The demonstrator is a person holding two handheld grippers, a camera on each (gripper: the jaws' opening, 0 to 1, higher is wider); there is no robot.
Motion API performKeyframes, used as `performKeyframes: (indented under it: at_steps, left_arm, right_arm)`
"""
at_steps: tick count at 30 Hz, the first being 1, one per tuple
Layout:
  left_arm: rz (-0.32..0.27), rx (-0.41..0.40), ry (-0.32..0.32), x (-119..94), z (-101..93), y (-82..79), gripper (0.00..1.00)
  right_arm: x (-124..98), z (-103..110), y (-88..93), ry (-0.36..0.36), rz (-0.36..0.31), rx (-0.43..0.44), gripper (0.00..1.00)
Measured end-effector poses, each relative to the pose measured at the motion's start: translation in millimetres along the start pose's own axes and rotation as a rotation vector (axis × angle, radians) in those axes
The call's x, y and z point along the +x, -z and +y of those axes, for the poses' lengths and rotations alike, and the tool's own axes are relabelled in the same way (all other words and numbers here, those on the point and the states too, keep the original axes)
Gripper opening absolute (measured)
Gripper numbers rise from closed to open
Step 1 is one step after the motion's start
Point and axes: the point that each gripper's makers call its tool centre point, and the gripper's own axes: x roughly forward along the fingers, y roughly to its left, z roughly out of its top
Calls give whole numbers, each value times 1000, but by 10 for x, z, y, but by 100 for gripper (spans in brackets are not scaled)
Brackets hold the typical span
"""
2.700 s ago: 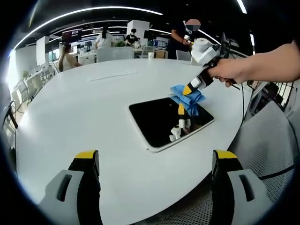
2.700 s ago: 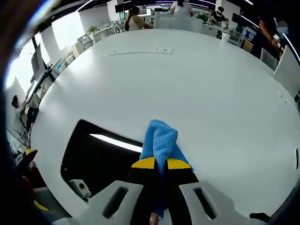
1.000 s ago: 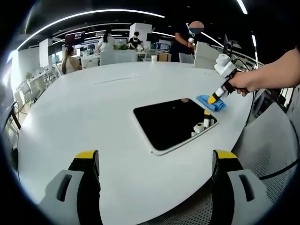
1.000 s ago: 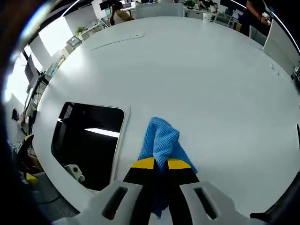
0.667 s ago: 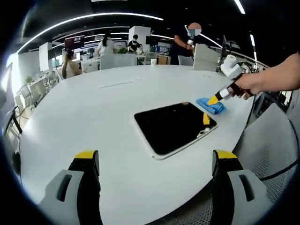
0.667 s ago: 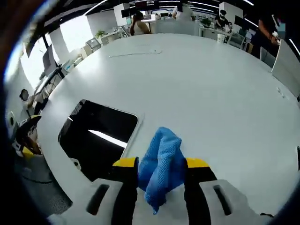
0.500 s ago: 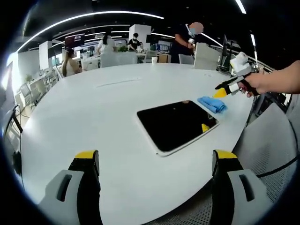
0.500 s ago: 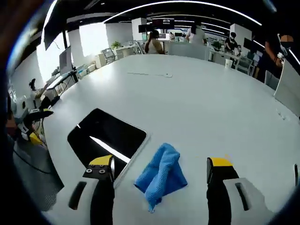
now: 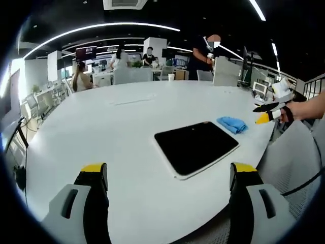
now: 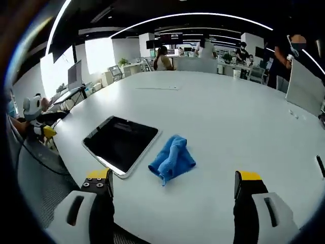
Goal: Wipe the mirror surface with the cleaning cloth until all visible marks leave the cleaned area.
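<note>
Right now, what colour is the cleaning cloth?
Blue; the cleaning cloth shows best in the right gripper view.

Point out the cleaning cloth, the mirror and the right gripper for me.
cleaning cloth [image 10: 172, 158], right gripper view, middle of the crumpled blue heap.
mirror [image 9: 195, 146], left gripper view, centre of the dark glass.
right gripper [image 9: 264, 113], left gripper view, between its open yellow tips.

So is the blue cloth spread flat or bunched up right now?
Bunched up. The blue cloth sits in a crumpled heap with raised folds on the white table, just beside the mirror, held by neither gripper.
</note>
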Motion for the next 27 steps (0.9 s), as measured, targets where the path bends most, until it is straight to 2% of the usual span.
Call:
performKeyframes:
  at_steps: [5, 10, 18, 22, 23, 25, 27]
  left_arm:
    - [6, -1, -1, 10, -9, 10, 99]
    - [-2, 10, 2, 7, -22, -38, 99]
    - [2, -19, 14, 32, -131, -40, 99]
    - [6, -25, 17, 96, -182, -21, 99]
    - [10, -22, 14, 103, -180, -12, 99]
    - [9, 60, 18, 116, -194, -7, 99]
    - [17, 70, 23, 125, -227, 15, 99]
  right_arm:
    - [61, 124, 20, -7, 6, 0, 98]
    - [71, 166, -70, -14, -1, -12, 98]
    - [112, 128, 26, 13, 22, -23, 98]
    - [105, 72, 38, 37, 25, -66, 98]
    - [104, 81, 42, 30, 25, -57, 98]
    - [106, 95, 39, 17, 15, -44, 98]
    - [103, 110, 22, 10, 6, -46, 96]
